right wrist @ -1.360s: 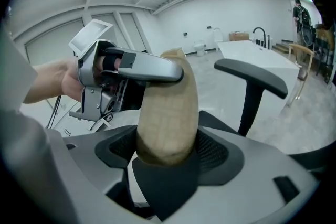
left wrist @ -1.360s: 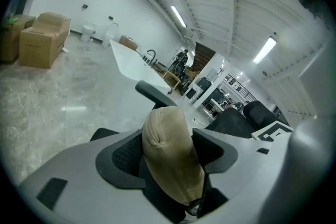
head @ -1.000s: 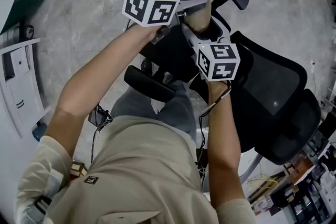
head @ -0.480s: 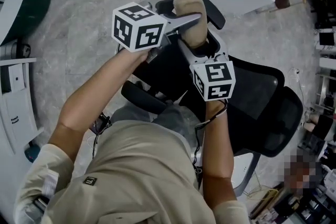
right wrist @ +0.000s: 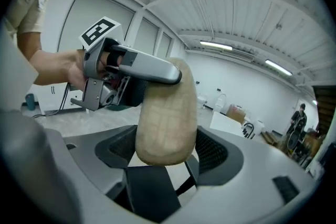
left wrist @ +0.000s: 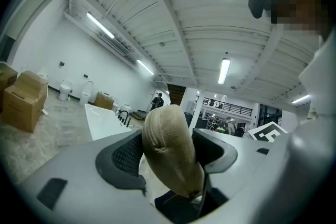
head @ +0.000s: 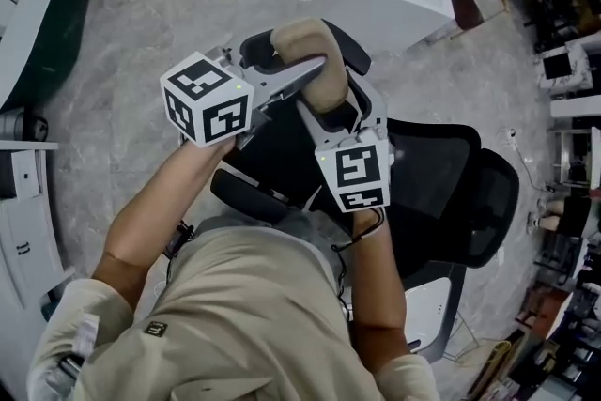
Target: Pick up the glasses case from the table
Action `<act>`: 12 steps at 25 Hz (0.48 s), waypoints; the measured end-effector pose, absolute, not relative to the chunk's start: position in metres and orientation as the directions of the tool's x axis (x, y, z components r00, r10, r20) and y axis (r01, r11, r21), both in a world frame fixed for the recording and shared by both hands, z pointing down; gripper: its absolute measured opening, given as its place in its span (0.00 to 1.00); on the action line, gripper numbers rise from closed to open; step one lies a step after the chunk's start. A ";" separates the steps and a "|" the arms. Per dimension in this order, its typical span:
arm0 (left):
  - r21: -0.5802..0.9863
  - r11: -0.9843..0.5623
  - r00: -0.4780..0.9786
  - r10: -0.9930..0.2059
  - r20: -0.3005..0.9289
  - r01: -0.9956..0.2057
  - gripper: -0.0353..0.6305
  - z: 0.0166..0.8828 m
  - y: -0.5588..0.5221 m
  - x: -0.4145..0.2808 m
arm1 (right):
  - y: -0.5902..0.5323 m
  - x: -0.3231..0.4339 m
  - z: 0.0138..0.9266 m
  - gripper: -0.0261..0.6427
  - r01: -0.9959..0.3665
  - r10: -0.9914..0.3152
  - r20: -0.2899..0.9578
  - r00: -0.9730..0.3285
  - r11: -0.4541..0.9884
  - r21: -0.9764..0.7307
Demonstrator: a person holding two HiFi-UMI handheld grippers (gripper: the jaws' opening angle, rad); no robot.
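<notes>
1. Left gripper [left wrist: 173, 160]: jaws closed on the tan glasses case [left wrist: 168, 149], pads on both flanks, so it cannot slip sideways.
2. Right gripper [right wrist: 168, 157]: jaws clamp the case's other end, probably to stop it twisting.
3. Case hangs between both sets of fingers, off any table; pickup looks complete.
4. Under the fingers: black office chair [head: 451, 183]. Beyond it, grey floor [head: 141, 33].
</notes>
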State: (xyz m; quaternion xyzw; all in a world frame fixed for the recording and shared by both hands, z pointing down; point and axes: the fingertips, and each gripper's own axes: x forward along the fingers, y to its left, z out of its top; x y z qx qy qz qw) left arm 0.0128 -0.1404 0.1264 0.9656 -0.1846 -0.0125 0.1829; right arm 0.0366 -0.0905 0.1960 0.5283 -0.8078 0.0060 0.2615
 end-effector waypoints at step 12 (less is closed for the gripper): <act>0.311 -0.885 0.927 -0.373 -0.031 -0.346 0.50 0.082 -0.087 -0.010 | -0.045 0.023 0.155 0.55 -0.806 -0.874 0.376 -0.306 0.449 0.387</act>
